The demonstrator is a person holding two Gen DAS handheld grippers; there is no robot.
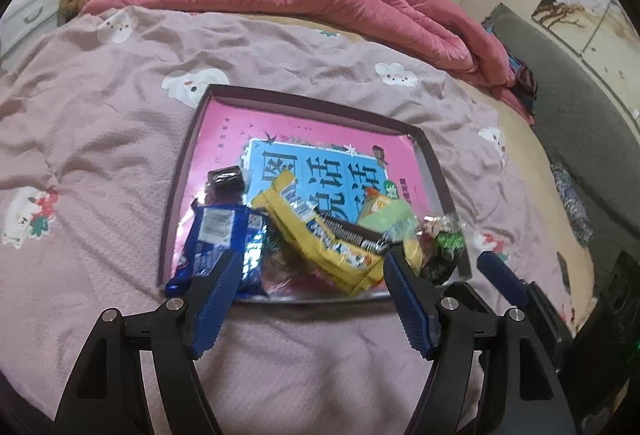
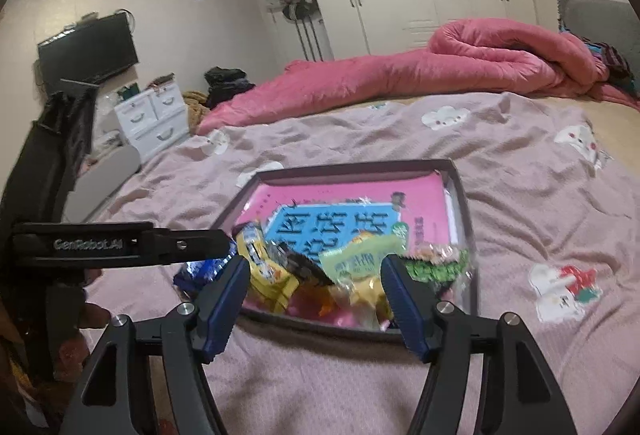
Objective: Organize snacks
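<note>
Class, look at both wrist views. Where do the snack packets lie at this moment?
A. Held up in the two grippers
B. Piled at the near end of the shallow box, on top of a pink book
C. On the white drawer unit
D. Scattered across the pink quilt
B: the snack packets are heaped at the near end of the shallow box, over the pink book; both grippers are open and empty.

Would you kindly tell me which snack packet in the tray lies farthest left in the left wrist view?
The blue packet, at the tray's near-left corner; the yellow and green packets lie to its right.
</note>
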